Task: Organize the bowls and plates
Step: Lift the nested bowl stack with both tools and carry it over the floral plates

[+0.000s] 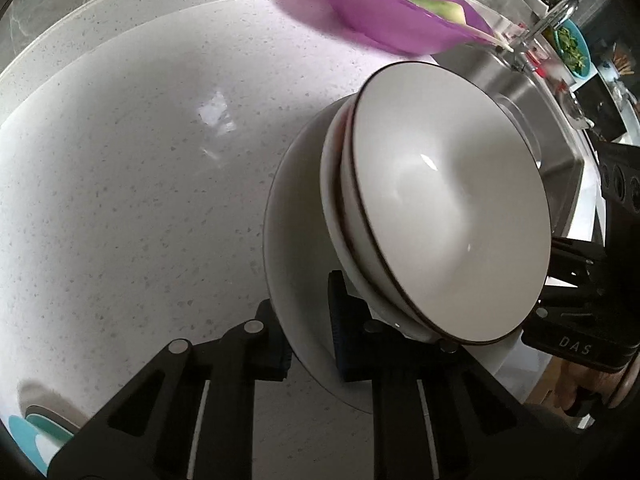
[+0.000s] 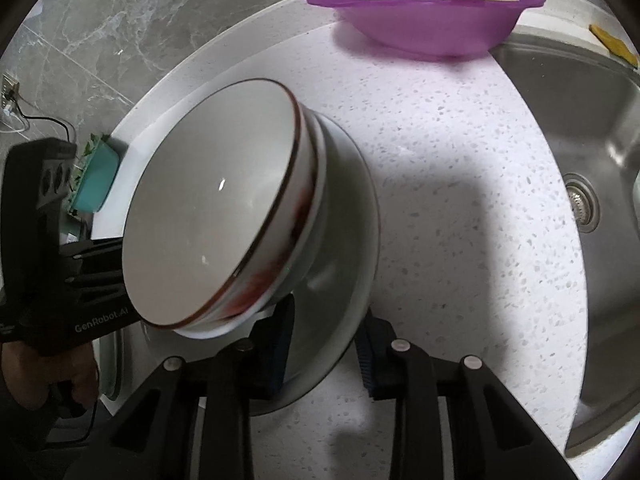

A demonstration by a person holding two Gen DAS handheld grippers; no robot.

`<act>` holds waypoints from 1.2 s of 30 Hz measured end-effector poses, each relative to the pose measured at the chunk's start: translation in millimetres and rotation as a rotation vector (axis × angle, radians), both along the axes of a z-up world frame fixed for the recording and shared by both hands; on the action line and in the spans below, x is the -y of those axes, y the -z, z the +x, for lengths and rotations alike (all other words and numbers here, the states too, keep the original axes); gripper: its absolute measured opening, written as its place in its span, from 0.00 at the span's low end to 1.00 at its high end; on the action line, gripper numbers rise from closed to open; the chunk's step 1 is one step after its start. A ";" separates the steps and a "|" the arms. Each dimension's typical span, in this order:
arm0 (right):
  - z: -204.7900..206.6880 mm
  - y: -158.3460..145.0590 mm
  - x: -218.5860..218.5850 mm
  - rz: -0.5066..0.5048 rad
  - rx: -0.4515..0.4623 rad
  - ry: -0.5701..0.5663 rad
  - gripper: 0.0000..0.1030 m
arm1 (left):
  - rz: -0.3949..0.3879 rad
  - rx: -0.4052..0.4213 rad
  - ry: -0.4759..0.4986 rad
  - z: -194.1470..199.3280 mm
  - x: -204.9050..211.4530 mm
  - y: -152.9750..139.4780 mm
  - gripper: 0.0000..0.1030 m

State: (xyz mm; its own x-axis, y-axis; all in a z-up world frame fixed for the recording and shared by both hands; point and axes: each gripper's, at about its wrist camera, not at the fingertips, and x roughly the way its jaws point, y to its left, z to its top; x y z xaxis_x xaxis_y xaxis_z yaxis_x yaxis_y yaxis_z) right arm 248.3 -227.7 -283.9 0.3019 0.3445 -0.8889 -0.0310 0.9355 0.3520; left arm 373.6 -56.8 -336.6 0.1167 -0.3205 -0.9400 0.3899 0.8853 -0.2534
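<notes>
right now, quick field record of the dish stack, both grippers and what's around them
stack: brown-rimmed bowl nested on other white bowls, all on a white plate
left gripper: shut on the plate's rim
right gripper: astride the opposite rim; whether its pads press cannot be told
surface: speckled countertop
behind stack: purple bowl holding green scraps
right side: steel sink
left side: teal container

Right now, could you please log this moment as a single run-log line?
stack: bowls nested on plate | left gripper: shut on plate rim | right gripper: straddling opposite rim, grip unclear | surface: countertop
</notes>
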 end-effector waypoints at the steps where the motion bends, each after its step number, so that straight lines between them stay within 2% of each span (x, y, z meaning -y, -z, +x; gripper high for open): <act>1: 0.5 -0.1 1.4 -0.001 -0.001 0.002 0.30 | -0.003 -0.004 0.001 0.4 -0.9 -1.1 0.13; 15: -6.3 -9.6 2.6 -0.029 -0.002 -0.017 0.27 | -0.015 -0.003 -0.041 -20.1 0.6 -6.1 0.12; 25: -9.5 -31.6 -5.7 -0.026 0.020 -0.120 0.26 | -0.012 0.033 -0.150 -46.4 -10.5 -44.5 0.12; 36: -21.1 -63.2 -44.4 -0.019 0.025 -0.255 0.25 | 0.000 0.080 -0.250 -76.5 -41.8 -94.8 0.12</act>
